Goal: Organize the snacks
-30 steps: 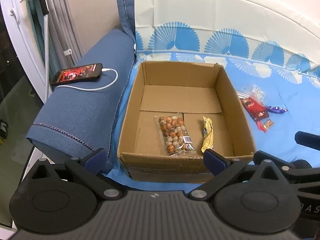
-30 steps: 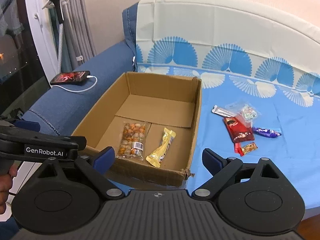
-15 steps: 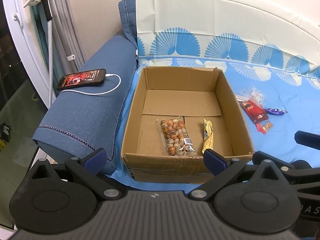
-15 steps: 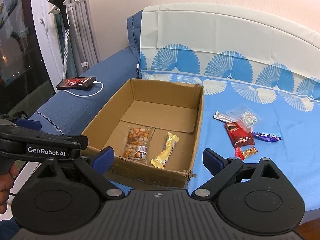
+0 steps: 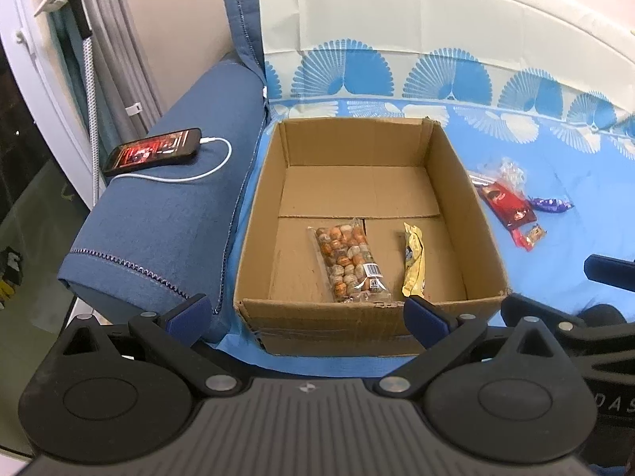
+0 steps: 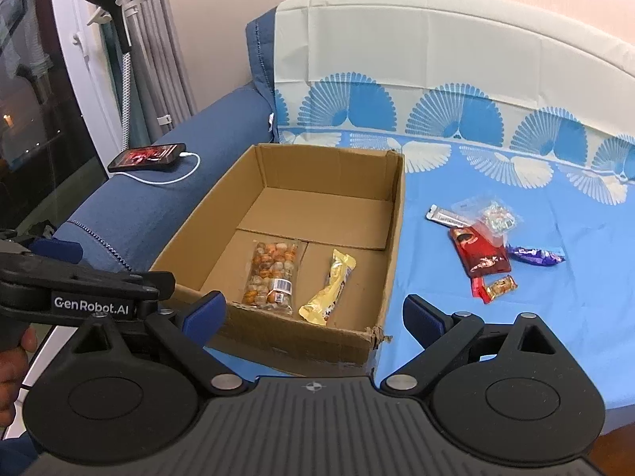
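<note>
Your left tongs are spread wide with nothing in them, hovering at the near rim of the cardboard box. Your right tongs are wide too, also empty, over the box's near right corner. The left unit's body shows at the left edge of the right wrist view, your hand below it.

In the box, near end of the floor: clear bag of mixed nuts left, yellow wrapped bar just beside it on the right, not touching. Far half of the box is bare cardboard.

Right of the box on the blue bed sheet, loose snacks sit clustered: small orange candy nearest, red packet, purple wrapper, then silver bar and clear candy bag furthest.

Far left, on the blue armrest: phone, screen lit, white cable plugged in.
</note>
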`<state>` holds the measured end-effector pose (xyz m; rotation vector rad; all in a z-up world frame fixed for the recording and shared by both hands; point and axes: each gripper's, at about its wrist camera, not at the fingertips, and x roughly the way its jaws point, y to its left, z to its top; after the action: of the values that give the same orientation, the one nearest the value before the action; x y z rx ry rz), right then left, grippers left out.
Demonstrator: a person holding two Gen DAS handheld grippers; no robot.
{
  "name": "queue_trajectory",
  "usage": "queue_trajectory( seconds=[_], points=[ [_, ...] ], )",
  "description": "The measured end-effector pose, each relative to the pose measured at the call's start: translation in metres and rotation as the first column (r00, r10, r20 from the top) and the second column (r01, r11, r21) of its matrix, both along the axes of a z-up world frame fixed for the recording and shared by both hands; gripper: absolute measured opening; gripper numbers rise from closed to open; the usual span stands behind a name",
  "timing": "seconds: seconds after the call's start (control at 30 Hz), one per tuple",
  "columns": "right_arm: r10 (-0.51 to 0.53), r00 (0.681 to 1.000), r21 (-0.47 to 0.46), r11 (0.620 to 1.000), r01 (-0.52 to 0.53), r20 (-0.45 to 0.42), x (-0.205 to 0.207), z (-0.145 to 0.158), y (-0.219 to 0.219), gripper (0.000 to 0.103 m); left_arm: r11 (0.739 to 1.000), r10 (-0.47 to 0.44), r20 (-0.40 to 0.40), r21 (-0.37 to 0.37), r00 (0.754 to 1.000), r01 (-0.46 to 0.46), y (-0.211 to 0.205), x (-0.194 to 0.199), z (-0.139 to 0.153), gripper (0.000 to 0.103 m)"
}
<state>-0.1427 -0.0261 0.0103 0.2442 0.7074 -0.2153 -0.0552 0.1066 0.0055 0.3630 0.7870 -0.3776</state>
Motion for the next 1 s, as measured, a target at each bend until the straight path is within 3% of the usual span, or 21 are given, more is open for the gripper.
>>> queue_trajectory(
  seconds=[0.33, 0.5, 0.63, 0.87, 1.0],
  points=[
    [-0.053, 0.999, 0.054, 0.997, 0.053, 0.004, 0.000, -0.011, -0.024, 0.097, 0.998, -0.023, -0.024, 0.050, 0.999, 0.024, -0.025, 0.011, -0.007, 0.103],
    [-0.135, 0.991, 0.089, 0.987, 0.133, 0.015, -0.005, -0.017, -0.054, 0.097, 0.999, -0.013, -0.084, 0.040, 0.996, 0.017, -0.039, 0.023, -0.008, 0.103],
    [-0.219, 0.976, 0.108, 0.970, 0.217, 0.001, -0.013, -0.025, -0.086, 0.097, 0.998, -0.025, -0.087, 0.053, 0.996, 0.030, -0.058, 0.030, -0.006, 0.103],
    [-0.384, 0.923, 0.129, 0.915, 0.383, -0.021, -0.031, -0.046, -0.151, 0.097, 0.988, -0.132, -0.079, 0.068, 0.988, 0.137, -0.125, 0.043, 0.001, 0.103],
    [-0.499, 0.866, 0.144, 0.855, 0.498, -0.030, -0.036, -0.064, -0.200, 0.097, 0.965, -0.247, -0.082, 0.072, 0.965, 0.253, -0.188, 0.059, 0.001, 0.103]
  ],
)
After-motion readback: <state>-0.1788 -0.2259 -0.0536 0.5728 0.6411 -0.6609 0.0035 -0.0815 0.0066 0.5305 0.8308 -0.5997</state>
